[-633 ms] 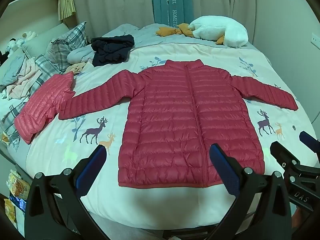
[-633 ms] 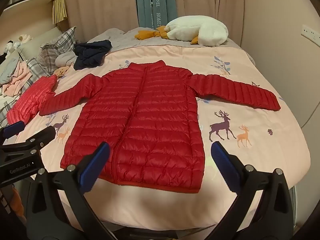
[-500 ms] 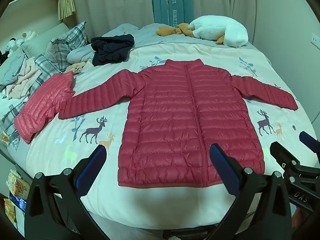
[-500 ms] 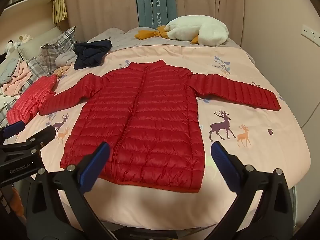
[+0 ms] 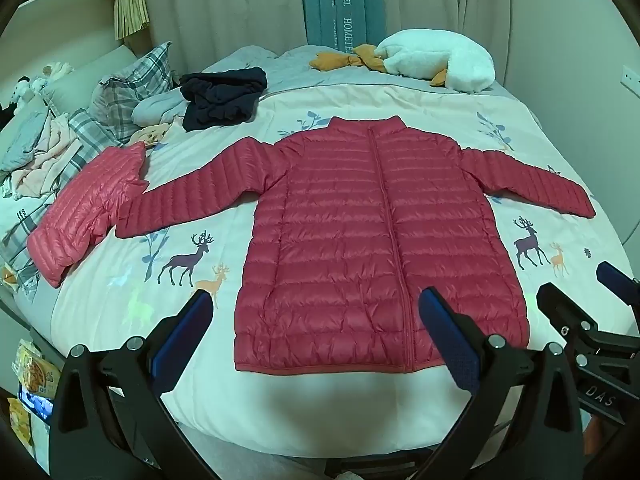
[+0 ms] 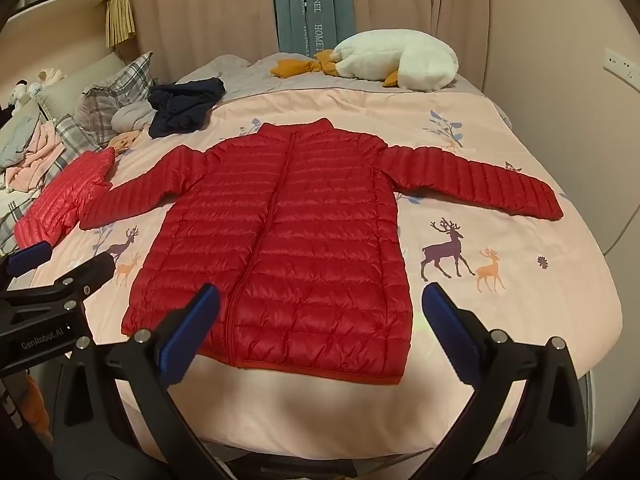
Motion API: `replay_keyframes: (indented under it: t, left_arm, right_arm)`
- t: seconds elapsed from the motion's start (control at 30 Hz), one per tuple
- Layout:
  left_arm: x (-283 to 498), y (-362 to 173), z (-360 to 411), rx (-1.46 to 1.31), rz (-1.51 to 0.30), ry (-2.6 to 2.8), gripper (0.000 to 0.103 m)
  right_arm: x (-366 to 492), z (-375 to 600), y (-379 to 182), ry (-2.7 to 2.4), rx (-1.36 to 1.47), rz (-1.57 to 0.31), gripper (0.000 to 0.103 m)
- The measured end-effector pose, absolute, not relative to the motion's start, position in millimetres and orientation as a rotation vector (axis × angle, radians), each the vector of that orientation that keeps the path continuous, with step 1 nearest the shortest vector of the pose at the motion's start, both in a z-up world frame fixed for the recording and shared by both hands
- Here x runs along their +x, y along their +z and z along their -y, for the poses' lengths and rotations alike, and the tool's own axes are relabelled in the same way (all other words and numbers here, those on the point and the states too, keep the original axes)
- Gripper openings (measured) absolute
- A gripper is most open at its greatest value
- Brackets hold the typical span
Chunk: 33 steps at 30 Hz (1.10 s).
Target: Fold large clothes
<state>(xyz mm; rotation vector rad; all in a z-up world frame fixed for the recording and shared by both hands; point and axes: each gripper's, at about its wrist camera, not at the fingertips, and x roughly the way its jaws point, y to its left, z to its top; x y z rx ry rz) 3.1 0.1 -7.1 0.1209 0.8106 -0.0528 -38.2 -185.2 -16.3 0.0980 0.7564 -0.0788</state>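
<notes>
**Squaring up to a red puffer jacket before the first fold**

Looking down both cameras, I have the red puffer jacket point(image 5: 372, 248) lying flat and zipped, front up, in the middle of the bed point(image 5: 320, 404), collar away from me, hem nearest, both sleeves spread wide. My left tongs point(image 5: 312, 336) and right tongs point(image 6: 320, 328) hang above the near edge of the bed, jaws spread wide, grasping nothing and touching no cloth.

I judge the first step to be bringing a sleeve across the chest. To do it well I would pinch near the cuff point(image 6: 548, 208) with the right tongs, take only the sleeve and not the duvet under it, and lay it straight across so the quilting does not bunch. The slippery, puffy shell will likely spring back, so a firm pinch and a slow carry suit it.

The left cuff point(image 5: 128, 224) lies just beside a folded pink puffer jacket point(image 5: 88, 216); whether they touch I cannot tell. Nothing of the jacket's back shows, and the person's hands are out of frame.
</notes>
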Motion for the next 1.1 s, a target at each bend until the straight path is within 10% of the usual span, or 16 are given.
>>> replay_keyframes:
  t: [1.1]
  left_arm:
    - [-0.4, -5.5, 6.5, 0.126, -0.816, -0.056, 0.102]
  right_arm:
    - [-39.0, 184.4, -18.3, -0.076, 0.101, -0.758, 0.101]
